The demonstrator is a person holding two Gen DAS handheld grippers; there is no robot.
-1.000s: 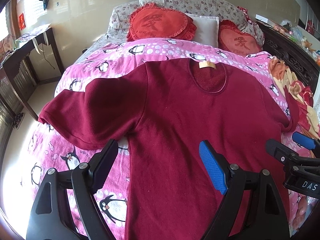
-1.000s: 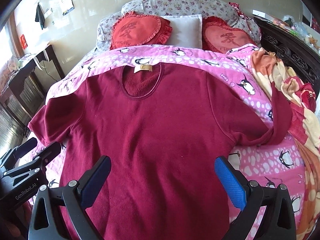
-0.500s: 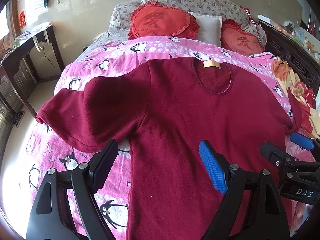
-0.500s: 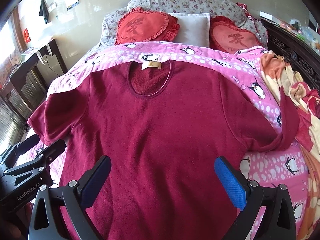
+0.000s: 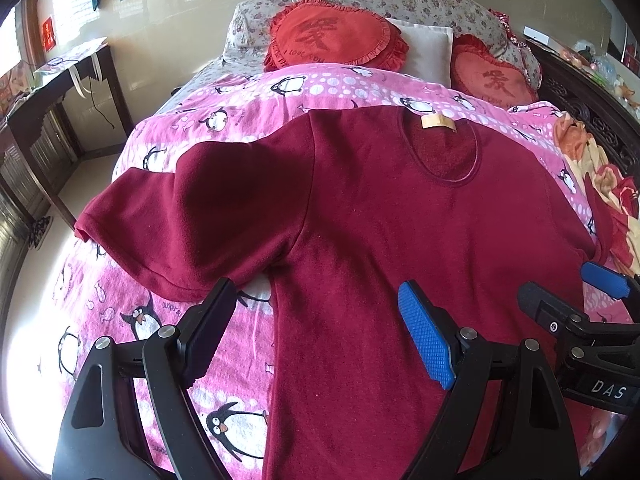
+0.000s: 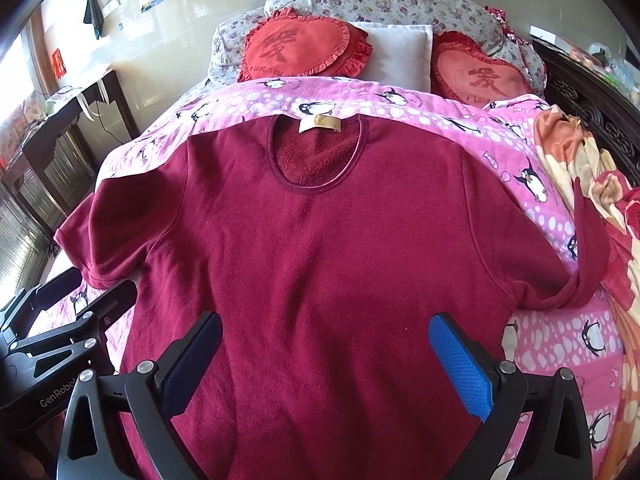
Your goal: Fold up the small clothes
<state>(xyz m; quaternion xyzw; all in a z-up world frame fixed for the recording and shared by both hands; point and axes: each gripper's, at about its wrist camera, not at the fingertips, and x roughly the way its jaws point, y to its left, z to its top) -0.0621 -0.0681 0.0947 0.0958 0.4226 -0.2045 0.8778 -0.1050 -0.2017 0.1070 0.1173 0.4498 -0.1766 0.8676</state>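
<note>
Right wrist view: one maroon shirt point(image 6: 320, 264) (flat), two grippers, left gripper point(image 5: 316, 336) and right gripper point(image 6: 326, 364), both spread, empty.

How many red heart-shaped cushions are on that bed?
2. One red cushion leans on the flowered pillows at the head of the bed, left of the white pillow. The other cushion sits right of it. More could hide under the pink blanket.

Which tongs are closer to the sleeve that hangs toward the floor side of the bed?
Left. The left tongs are open right below that sleeve, one finger almost at its hem. The right tongs are open over the shirt's middle, farther away.
</note>
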